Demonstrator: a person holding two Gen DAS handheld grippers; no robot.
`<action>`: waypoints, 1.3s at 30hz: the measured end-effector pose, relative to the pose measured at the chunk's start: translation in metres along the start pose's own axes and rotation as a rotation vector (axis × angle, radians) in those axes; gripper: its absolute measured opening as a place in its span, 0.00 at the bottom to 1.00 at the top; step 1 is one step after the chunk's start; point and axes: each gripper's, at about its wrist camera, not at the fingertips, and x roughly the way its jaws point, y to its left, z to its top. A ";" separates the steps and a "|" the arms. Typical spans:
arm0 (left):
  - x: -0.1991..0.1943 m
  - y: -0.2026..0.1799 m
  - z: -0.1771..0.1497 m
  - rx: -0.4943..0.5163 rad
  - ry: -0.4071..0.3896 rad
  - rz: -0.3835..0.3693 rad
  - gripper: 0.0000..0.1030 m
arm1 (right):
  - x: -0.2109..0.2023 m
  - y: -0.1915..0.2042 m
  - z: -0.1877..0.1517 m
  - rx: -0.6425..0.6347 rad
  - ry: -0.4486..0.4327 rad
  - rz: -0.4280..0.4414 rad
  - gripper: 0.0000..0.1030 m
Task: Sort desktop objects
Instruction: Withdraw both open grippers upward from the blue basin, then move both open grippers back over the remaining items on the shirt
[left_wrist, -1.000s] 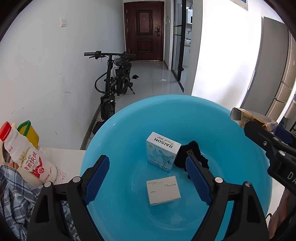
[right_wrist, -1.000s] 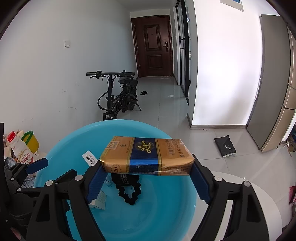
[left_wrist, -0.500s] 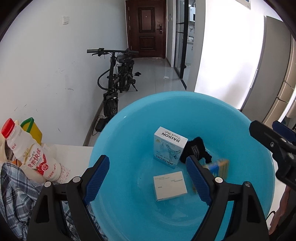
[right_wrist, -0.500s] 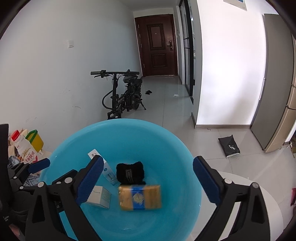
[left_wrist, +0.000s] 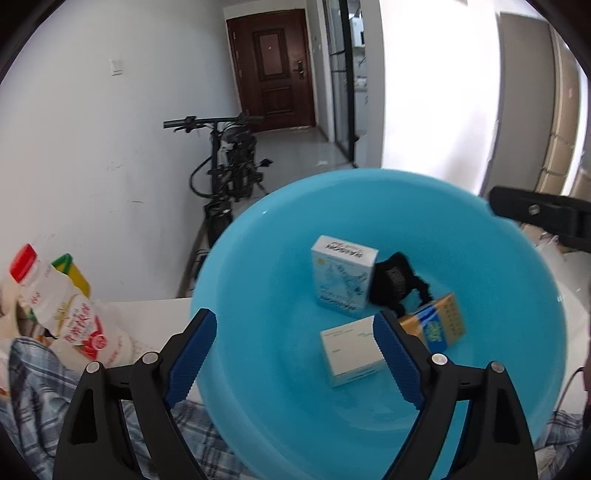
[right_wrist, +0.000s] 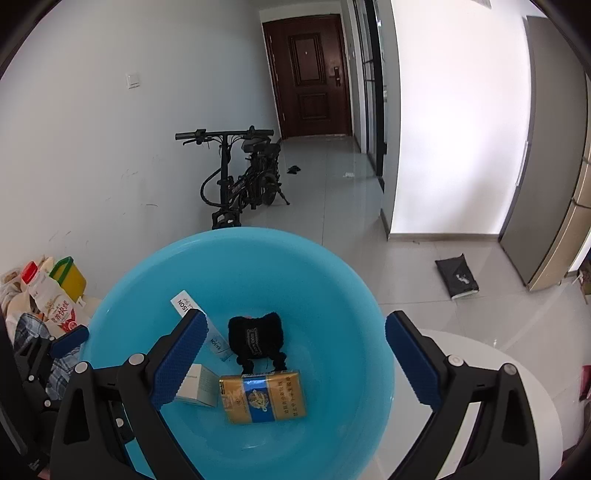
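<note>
A big blue basin holds a gold-and-blue packet, a white RAISON box, a small white box and a black fabric item. My right gripper is open and empty above the basin. My left gripper is open and empty over the basin's left rim. A finger of the right gripper shows at the right in the left wrist view.
A red-capped drink bottle, a yellow container and a plaid cloth lie left of the basin on the white table. A bicycle stands on the floor beyond.
My right gripper opened and dropped the gold-and-blue packet; it now lies in the basin. The left gripper shifted slightly left, still open.
</note>
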 end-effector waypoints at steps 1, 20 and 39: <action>0.000 0.000 -0.001 -0.009 0.004 -0.014 0.86 | 0.002 0.000 -0.001 0.009 0.011 0.008 0.94; -0.031 -0.005 -0.001 -0.081 -0.029 -0.013 0.92 | 0.017 0.014 -0.017 0.040 0.241 -0.158 0.94; -0.057 0.079 -0.039 -0.031 0.013 0.181 1.00 | -0.008 -0.006 -0.008 -0.181 0.222 -0.379 0.93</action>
